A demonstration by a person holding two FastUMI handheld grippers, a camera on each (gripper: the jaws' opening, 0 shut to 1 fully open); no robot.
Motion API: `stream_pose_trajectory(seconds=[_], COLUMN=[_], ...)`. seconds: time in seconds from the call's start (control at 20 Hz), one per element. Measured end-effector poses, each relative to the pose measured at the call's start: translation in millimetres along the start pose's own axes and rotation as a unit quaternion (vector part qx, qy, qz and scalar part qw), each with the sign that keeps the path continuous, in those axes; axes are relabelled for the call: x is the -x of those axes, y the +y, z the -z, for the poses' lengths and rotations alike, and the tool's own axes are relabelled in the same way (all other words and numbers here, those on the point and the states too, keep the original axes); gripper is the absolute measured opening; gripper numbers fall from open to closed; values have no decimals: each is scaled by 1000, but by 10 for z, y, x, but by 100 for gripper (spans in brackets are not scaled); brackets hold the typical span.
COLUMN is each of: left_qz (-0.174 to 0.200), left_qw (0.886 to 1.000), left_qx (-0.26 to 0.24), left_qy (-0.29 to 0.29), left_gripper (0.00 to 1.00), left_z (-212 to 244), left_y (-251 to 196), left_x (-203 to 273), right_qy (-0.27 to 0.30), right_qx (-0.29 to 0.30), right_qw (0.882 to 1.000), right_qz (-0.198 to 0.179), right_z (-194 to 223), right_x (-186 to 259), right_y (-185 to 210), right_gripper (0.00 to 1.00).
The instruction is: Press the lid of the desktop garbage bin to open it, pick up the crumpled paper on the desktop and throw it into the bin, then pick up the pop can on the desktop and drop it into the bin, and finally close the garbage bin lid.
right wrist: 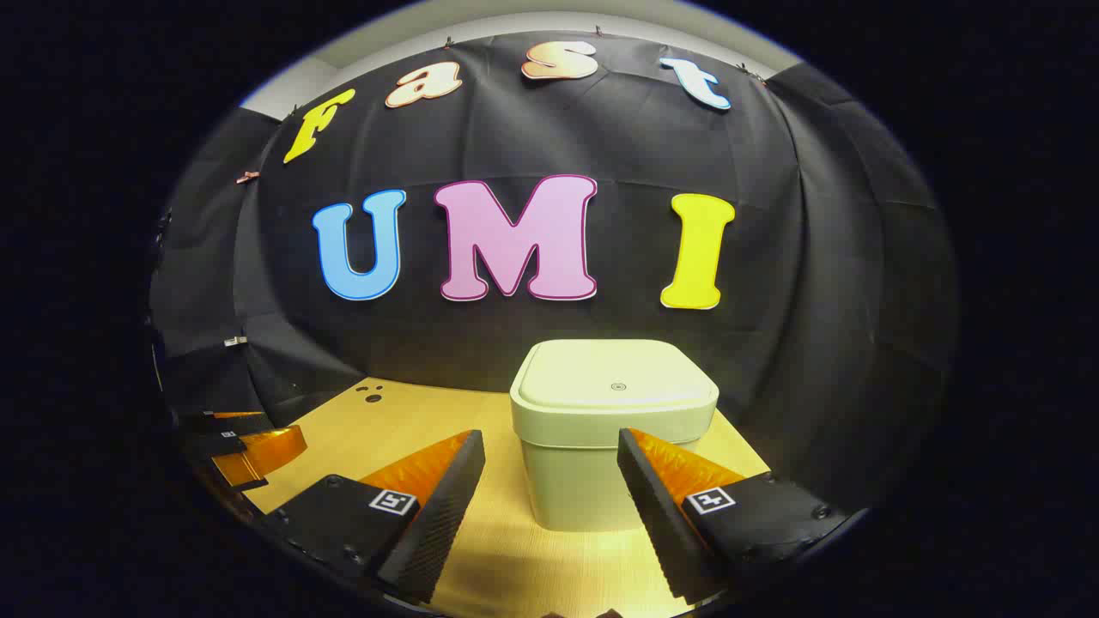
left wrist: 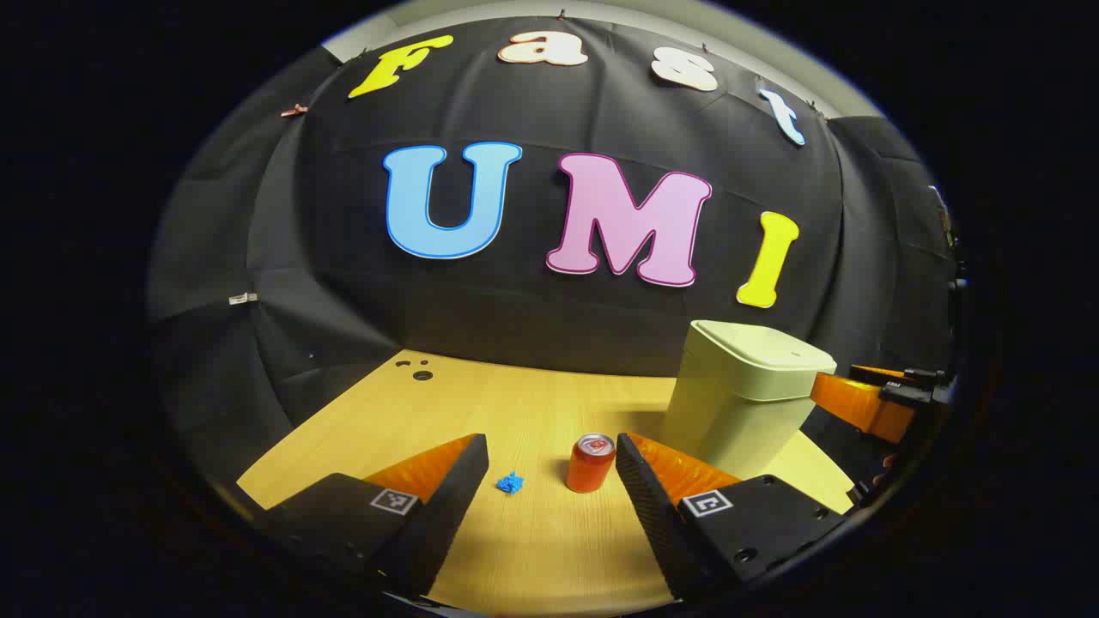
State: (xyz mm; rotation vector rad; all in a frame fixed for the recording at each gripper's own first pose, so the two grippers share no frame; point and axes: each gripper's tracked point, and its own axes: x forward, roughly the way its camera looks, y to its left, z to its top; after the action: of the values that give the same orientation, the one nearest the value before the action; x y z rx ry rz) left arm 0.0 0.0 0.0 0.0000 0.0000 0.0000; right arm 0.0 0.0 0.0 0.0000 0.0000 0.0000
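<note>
In the left gripper view, a pale green bin [left wrist: 745, 395] with its lid down stands at the right on the wooden table [left wrist: 481, 403]. A red pop can [left wrist: 591, 463] stands upright just ahead of my left gripper [left wrist: 549, 468], close to its right finger. A small blue crumpled paper [left wrist: 510, 483] lies left of the can. The left gripper is open and holds nothing. In the right gripper view, the bin [right wrist: 611, 421] sits straight ahead of my open right gripper [right wrist: 549, 468], its lid [right wrist: 615, 375] shut. The right gripper [left wrist: 867, 399] also pokes in beside the bin at the far right of the left gripper view.
The table's far left corner has a few small dark holes [left wrist: 417, 370]. Black cloth walls close in the table at the back and sides. The left gripper [right wrist: 245, 446] shows at the left edge of the right gripper view.
</note>
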Motion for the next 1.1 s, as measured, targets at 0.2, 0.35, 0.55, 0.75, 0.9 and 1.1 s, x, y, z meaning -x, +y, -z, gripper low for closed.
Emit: stream_pose_trajectory(seconds=[0.2, 0.35, 0.55, 0.75, 0.9, 1.1], left_qz=[4, 0, -9, -20, -28, -24], left_qw=[1000, 1000, 1000, 1000, 999, 999], left_qx=[-7, -15, -18, -21, -18, -15], left_qy=[4, 3, 4, 5, 6, 20], left_gripper=[96, 96, 95, 96, 96, 96], left_z=[42, 62, 82, 92, 98, 191], left_y=[-53, -24, 58, 143, 185, 142], left_x=[-2, 16, 29, 41, 59, 102], right_qy=[3, 6, -3, -9, -3, 4], right_qx=[-7, -9, 7, 18, 18, 18], right_qw=[1000, 1000, 1000, 1000, 1000, 1000], right_qz=[4, 4, 4, -9, -13, -15], right_z=[24, 42, -23, -47, -24, 33], right_x=[27, 38, 53, 31, 1, -8], right_y=[-67, -77, -61, 11, 41, 37], right_gripper=[98, 98, 98, 98, 98, 98])
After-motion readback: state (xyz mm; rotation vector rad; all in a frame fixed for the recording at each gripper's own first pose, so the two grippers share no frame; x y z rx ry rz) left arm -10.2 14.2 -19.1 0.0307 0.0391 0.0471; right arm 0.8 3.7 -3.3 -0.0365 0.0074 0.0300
